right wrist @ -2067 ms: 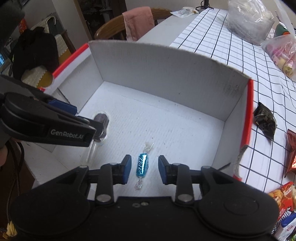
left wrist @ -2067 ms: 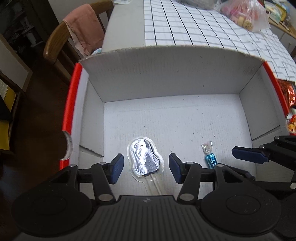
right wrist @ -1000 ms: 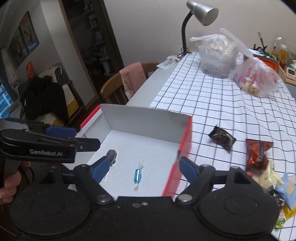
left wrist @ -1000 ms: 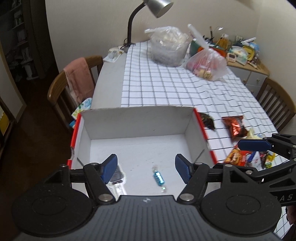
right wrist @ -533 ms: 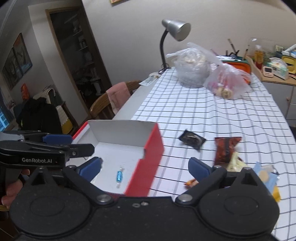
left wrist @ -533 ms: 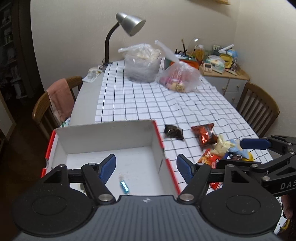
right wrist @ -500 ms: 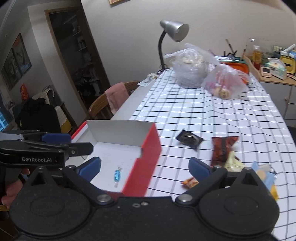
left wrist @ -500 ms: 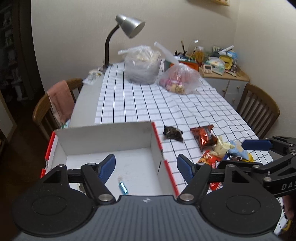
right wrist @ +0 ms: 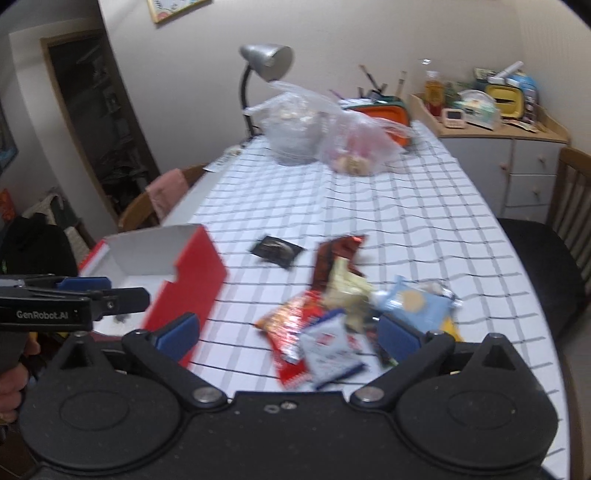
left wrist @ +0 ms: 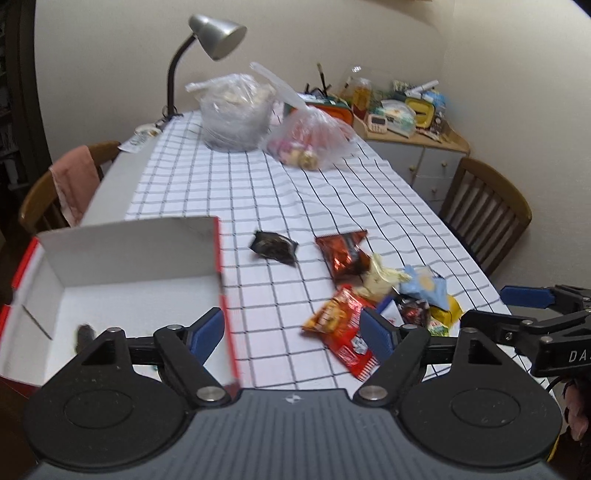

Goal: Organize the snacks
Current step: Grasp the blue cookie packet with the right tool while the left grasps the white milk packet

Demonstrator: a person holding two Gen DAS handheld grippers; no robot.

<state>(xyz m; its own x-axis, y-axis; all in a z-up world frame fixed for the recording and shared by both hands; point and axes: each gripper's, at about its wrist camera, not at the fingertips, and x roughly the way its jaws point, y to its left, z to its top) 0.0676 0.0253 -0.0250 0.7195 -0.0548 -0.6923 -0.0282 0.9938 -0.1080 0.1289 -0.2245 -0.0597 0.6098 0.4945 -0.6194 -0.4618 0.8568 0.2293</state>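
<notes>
Now both tilted down: left gripper (left wrist: 291, 330) opening, right gripper (right wrist: 288, 332) spread wide, nothing held.

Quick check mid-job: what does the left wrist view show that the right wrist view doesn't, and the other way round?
Left wrist only: the box floor with a dark wrapped sweet lying on it, and the whole wooden chair beside the table.

Right wrist only: the box's red outer wall, a dark doorway, and a framed picture on the wall.

Both: the box, the snack pile, the dark packet, the lamp, two plastic bags, and each other's open, empty hand-held gripper.
</notes>
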